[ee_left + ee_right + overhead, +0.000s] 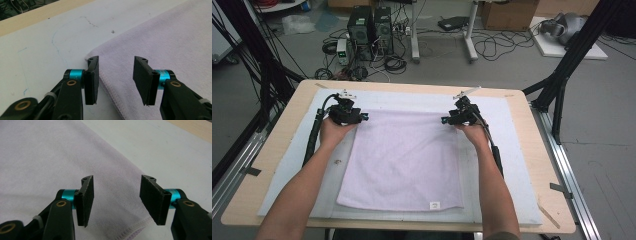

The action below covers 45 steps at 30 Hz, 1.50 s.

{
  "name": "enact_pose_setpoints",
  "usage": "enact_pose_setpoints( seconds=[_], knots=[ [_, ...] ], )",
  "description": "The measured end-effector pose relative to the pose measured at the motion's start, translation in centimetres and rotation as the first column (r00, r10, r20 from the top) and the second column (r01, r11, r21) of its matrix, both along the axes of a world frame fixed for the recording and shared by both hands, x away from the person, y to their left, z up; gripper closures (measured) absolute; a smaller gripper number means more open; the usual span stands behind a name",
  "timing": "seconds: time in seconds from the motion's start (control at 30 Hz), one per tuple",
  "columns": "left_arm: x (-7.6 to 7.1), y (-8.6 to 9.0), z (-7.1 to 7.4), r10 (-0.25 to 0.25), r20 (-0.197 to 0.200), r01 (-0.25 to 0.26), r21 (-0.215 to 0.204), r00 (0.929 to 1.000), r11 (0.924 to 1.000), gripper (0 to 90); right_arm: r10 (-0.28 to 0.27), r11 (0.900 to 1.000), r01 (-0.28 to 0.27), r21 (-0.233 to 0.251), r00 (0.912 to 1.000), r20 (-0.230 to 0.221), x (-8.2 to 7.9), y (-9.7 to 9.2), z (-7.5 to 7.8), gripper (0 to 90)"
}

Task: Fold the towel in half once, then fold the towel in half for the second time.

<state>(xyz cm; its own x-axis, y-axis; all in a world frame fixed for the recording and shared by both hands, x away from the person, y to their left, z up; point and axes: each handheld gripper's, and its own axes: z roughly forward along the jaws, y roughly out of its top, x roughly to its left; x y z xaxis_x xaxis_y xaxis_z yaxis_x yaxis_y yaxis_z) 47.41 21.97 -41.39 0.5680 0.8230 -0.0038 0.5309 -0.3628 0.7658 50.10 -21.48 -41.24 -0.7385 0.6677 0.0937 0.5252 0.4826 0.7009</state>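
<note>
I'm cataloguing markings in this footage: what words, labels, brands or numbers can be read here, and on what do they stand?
No text here can be read.
Small white tag at the near edge of the lilac towel: has a mark, too small to read.
Faint blue pen lines on the white mat: scribbles, not letters.
Computer towers on the floor: any labels too blurred.

Plain pale lilac towel, white mat.
</note>
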Motion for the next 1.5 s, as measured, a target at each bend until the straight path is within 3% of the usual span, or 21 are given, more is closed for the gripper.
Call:
enact_pose_setpoints(
  seconds=[0.13, 0.27, 0.47, 0.6, 0.87, 1.07, 1.3, 1.5],
  knots=[
    [-0.1, 0.1, 0.3, -0.013, 0.009, 0.013, -0.014, 0.9999, 0.9998, 55.6, 0.009, 0.9997, -0.009, 0.022, 0.9998, -0.018, -0.2, -0.5, 0.0, 42.0],
    [0.0, 0.5, 0.5, -0.017, 0.03, 0.018, -0.046, 0.9994, 0.9988, 55.6, 0.016, 0.9995, -0.016, 0.026, 0.9998, 0.008, -0.2, -0.9, 0.3, 41.2],
    [0.7, 1.1, 0.1, -0.018, 0.011, 0.019, -0.072, 0.9998, 0.9972, 58.8, 0.013, 0.9992, -0.014, 0.037, 0.9995, 0.029, 0.2, -1.2, 0.1, 40.7],
    [0.9, 1.1, 0.0, -0.021, 0.01, 0.022, -0.08, 0.9997, 0.9965, 59.0, 0.011, 0.9992, -0.011, 0.039, 0.9998, 0.016, 0.5, -0.9, -0.5, 39.9],
    [1.3, 0.6, -0.7, -0.019, -0.004, 0.019, -0.062, 0.9998, 0.9979, 57.2, 0.008, 0.9994, -0.009, 0.034, 0.9998, 0.021, 0.7, -0.4, -0.9, 38.7],
    [2.0, 0.5, -1.4, -0.008, -0.038, 0.006, -0.042, 0.9993, 0.9991, 55.9, -0.013, 0.9997, 0.012, 0.022, 0.9995, 0.027, 1.0, -0.8, -1.2, 38.4],
    [2.6, 0.7, -2.6, 0.04, -0.073, -0.041, -0.019, 0.9965, 0.999, 52.8, -0.027, 0.9996, 0.027, -0.002, 0.9996, 0.007, 1.3, -0.8, -2.0, 38.4],
    [2.8, 0.6, -2.9, 0.071, -0.062, -0.073, -0.024, 0.9956, 0.9971, 49.0, -0.058, 0.9982, 0.059, -0.009, 0.9982, 0.012, 1.7, -0.8, -2.8, 39.5]
  ],
)
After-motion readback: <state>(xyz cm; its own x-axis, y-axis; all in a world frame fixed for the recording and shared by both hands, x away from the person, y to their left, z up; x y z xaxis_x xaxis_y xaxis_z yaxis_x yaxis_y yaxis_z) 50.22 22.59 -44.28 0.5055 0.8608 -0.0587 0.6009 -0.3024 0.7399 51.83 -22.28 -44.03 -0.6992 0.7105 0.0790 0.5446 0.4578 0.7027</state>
